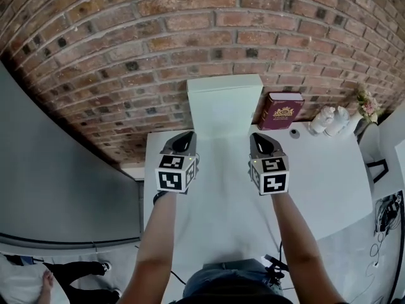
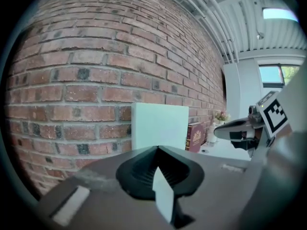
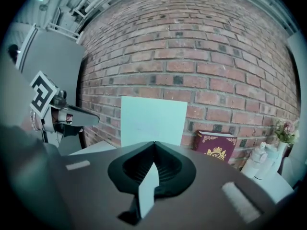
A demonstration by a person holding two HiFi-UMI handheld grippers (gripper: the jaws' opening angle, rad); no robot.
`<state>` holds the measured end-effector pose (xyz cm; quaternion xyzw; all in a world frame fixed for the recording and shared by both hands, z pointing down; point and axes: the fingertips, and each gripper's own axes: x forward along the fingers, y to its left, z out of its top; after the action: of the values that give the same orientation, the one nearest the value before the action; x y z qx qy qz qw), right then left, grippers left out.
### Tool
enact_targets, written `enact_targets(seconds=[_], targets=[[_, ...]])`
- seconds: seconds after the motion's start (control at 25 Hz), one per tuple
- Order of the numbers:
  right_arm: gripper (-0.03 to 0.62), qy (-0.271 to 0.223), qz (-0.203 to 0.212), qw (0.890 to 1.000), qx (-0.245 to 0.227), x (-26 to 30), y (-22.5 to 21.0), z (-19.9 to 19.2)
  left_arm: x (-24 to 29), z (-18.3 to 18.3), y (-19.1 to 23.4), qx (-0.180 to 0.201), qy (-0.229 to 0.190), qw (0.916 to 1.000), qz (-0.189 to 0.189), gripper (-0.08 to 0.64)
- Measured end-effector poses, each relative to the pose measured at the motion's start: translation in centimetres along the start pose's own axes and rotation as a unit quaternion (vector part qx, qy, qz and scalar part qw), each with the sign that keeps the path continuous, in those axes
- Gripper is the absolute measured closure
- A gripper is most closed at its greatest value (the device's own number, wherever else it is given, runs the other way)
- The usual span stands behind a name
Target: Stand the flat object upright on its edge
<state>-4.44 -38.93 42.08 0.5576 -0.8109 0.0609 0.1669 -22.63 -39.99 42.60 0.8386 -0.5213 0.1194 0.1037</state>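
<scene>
the flat panel (image 1: 224, 103) is a plain, pale mint-white rectangular board with clean square corners and no visible markings. it stands upright on its lower edge at the rear of the white worktop (image 1: 316, 176), directly in front of the brick wall (image 1: 190, 37). whether its back touches the wall cannot be told. just beside it, on its right, a maroon book (image 1: 281, 111) with a gold crest on the cover also stands against the wall. further right are 2 white figurines (image 1: 330, 119) and a small bunch of flowers (image 1: 367, 105).

the left tool (image 1: 182, 141) is closed: in the left gripper view its 2 jaws meet along a single seam with nothing between them. the right tool (image 1: 267, 143) is in the same state, jaws together and empty in the right gripper view. both tools are held side by side above the worktop, well apart from each other, pointing toward the panel. neither tool touches the panel, the book or the worktop. the panel sits between the 2 lines of aim, slightly nearer the left tool.
</scene>
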Motion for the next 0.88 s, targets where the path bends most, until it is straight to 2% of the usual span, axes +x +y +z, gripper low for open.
enact_targets(seconds=[0.24, 0.6, 0.88], targets=[[0.594, -0.039, -0.004, 0.999, 0.006, -4.2, 1.5, 2.1, -3.4, 1.1, -1.2, -0.005, -0.028, 0.9996, -0.009, 0.560], [0.595, -0.065, -0.013, 0.998, -0.002, -9.1, 3.5, 4.3, -7.9, 3.0, -2.5, -0.003, -0.066, 0.9978, -0.004, 0.560], [0.595, -0.097, 0.007, 0.995, -0.012, -12.8, 4.8, 5.0, -10.8, 4.3, -4.7, -0.005, -0.097, 0.9953, 0.004, 0.560]])
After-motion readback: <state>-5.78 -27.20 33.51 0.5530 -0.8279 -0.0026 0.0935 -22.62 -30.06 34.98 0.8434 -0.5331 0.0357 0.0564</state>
